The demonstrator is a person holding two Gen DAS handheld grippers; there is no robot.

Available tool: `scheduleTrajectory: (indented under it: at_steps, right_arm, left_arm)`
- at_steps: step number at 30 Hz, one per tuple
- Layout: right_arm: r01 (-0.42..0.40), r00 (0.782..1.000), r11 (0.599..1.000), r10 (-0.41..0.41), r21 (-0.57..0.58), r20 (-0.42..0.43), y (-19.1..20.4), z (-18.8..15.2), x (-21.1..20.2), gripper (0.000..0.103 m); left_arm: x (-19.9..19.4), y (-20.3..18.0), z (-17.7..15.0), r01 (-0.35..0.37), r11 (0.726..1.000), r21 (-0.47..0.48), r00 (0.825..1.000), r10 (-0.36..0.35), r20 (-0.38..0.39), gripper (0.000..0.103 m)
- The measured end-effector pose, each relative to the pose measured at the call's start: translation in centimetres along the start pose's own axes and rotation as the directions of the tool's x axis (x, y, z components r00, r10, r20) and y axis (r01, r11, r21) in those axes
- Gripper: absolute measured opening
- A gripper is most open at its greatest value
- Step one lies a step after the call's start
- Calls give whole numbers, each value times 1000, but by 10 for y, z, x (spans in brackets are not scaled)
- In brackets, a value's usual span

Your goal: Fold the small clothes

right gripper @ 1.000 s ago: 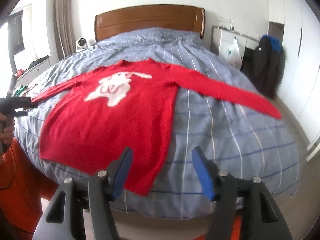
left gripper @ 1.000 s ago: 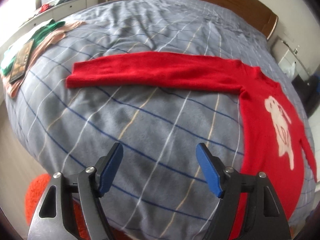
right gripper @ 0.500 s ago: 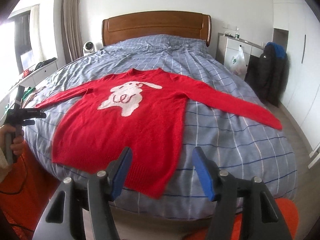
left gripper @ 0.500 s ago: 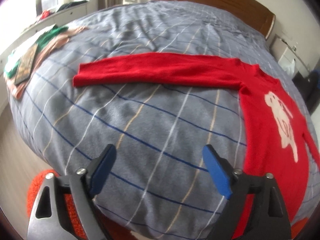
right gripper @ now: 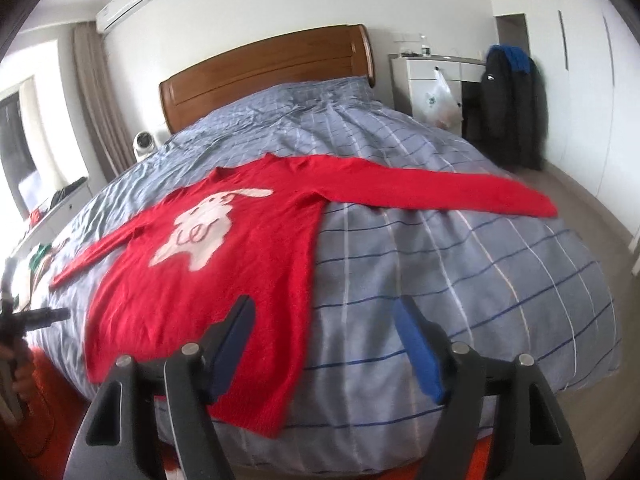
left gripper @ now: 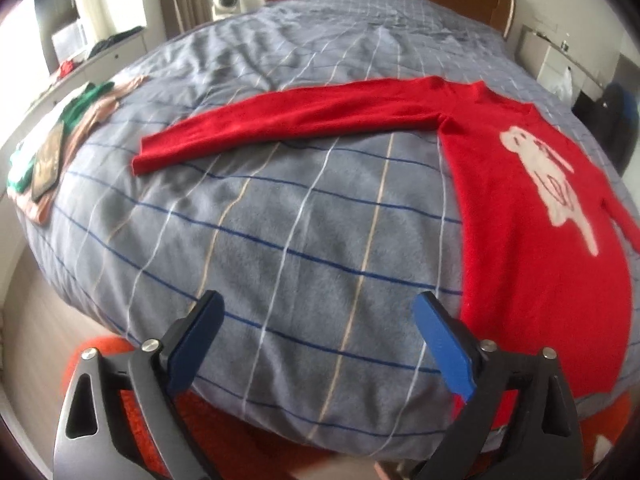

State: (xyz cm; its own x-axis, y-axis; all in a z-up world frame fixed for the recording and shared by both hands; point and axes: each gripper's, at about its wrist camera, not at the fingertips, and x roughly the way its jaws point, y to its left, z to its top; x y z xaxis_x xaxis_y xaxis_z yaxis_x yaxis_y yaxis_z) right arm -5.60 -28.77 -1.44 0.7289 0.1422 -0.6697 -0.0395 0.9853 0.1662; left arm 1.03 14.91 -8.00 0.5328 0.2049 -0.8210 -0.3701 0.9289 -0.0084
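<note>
Lying flat across the grey checked bed (right gripper: 460, 264), the red sweater (right gripper: 224, 280) faces up with its white animal figure (right gripper: 200, 232) showing, both sleeves spread straight out to the sides. In the right wrist view the body of the sweater fills the left centre of the frame, its hem hanging at the near edge of the bed, and one sleeve runs out to the right middle. The right tool (right gripper: 324, 344) sits at the bottom centre with its blue pads apart; its jaws have just been opening, with nothing between them, and the sweater's lower corner lies beyond its left finger. In the left wrist view the left tool (left gripper: 316, 344) stands very wide at the bottom of the frame over bare bedcover, having just been opening as well, and holds nothing; the sweater lies at the right side, its other sleeve stretching toward the upper left. A green and pink pile of clothes (left gripper: 80, 120) rests at the left edge of the bed with a dark flat object on it. A wooden headboard (right gripper: 264, 68) stands at the top, and a dark jacket (right gripper: 508, 112) hangs at the upper right.
</note>
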Motion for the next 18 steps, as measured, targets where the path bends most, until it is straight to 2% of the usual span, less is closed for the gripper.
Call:
scheduleTrajectory:
  at_steps: [6, 10, 12, 15, 18]
  right_arm:
    - [41, 998, 995, -37, 94, -47, -25, -13, 6, 71]
    - [66, 996, 994, -60, 86, -68, -30, -12, 9, 71]
    - [64, 996, 997, -61, 37, -70, -29, -8, 6, 71]
    - [63, 995, 995, -70, -82, -76, -26, 0, 8, 71]
    - [74, 994, 981, -88, -178, -68, -25, 10, 16, 71]
  left_arm:
    - [3, -19, -13, 89, 996, -8, 996, -89, -17, 97]
    - [-3, -40, -3, 128, 984, 127, 991, -123, -43, 97]
    - [-9, -45, 8, 132, 973, 189, 991, -129, -28, 97]
    - [-9, -50, 25, 90, 961, 262, 995, -98, 17, 99]
    - [3, -49, 30, 65, 968, 241, 997, -71, 16, 99]
